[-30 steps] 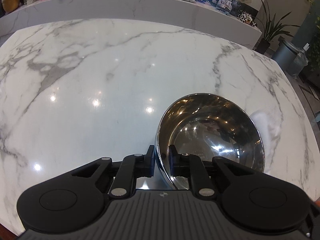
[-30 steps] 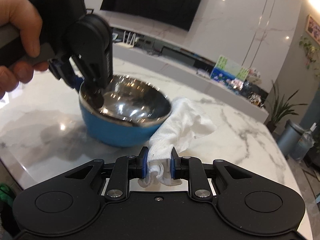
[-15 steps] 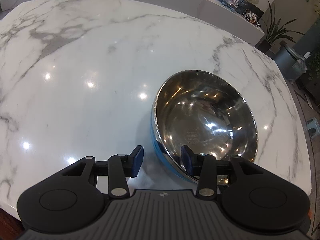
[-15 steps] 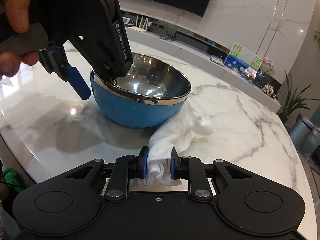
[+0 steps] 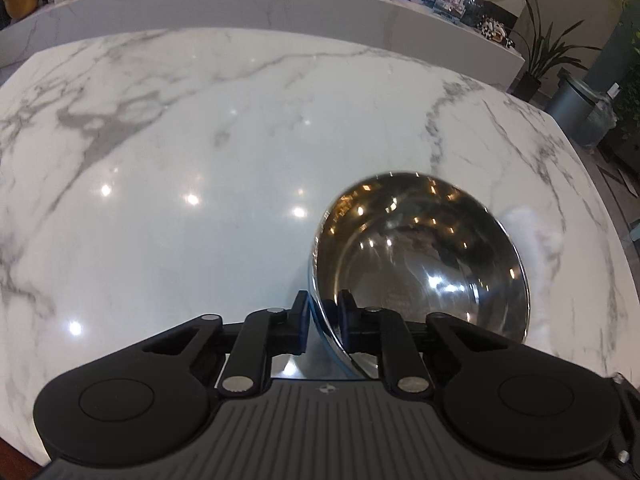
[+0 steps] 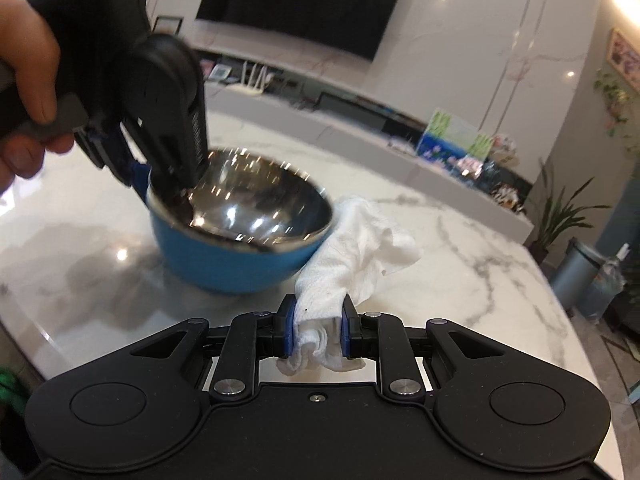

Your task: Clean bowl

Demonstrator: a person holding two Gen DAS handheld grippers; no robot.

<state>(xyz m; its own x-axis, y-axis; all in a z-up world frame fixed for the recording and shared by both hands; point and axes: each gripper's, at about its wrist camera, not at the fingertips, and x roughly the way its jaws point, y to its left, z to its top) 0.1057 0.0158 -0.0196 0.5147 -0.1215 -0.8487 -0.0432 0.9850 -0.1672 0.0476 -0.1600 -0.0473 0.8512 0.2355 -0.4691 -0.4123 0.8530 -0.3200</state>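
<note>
You have one bowl [image 6: 240, 236], steel inside and blue outside, one white cloth [image 6: 352, 248], and two claws on the marble bench [image 5: 180, 140]. In the right wrist view the bowl sits left of centre on the bench, with the cloth lying just beside it on its right and touching its wall. Your left claw [image 5: 323, 316] pinches the bowl's near rim, one pad outside and one inside; its jaws have just been closing on that rim after standing spread half a second ago. Your right claw [image 6: 316, 330] is pressed together on the bunched end of the cloth, as it was a second ago. Your hand [image 6: 24, 80] shows at the upper left of that view, gripping the left claw's handle
</note>
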